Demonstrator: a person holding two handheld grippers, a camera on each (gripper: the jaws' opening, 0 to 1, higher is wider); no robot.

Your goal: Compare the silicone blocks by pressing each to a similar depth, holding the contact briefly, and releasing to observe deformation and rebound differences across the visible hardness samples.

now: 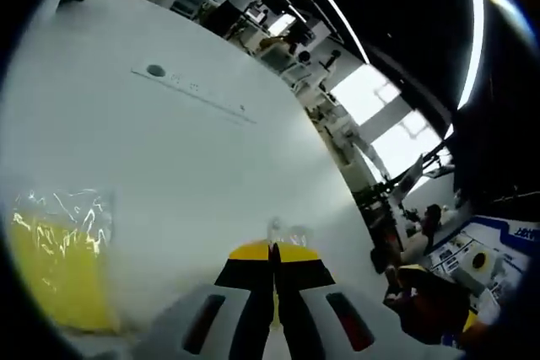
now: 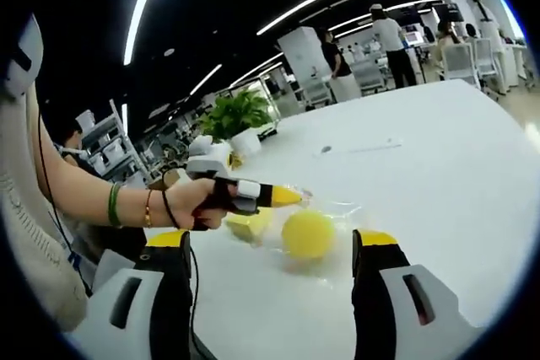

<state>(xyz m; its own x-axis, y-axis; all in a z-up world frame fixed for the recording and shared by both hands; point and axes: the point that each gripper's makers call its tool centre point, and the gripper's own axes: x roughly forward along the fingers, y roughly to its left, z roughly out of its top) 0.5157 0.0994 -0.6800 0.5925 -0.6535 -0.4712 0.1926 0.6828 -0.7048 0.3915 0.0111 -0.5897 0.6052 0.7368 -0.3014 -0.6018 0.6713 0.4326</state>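
My left gripper [image 1: 272, 252] has its yellow-tipped jaws closed together over the white table [image 1: 211, 149], with a bit of clear wrap just past the tips. A yellow silicone block [image 1: 59, 271] in crinkled clear wrap lies to its left. In the right gripper view, a hand holds the left gripper [image 2: 291, 197] with its tips at the clear wrap, above a pale yellow block [image 2: 249, 227]. Beside it sits a round yellow silicone piece [image 2: 308, 234] in clear wrap. My right gripper [image 2: 274, 242] stands open just short of the round piece, its jaws wide on either side.
The white table [image 2: 439, 158] stretches far beyond the samples. A small dark round mark [image 1: 156, 71] and a thin strip lie farther out on it. A potted plant [image 2: 236, 117] stands at the table's far edge. People and desks are in the background.
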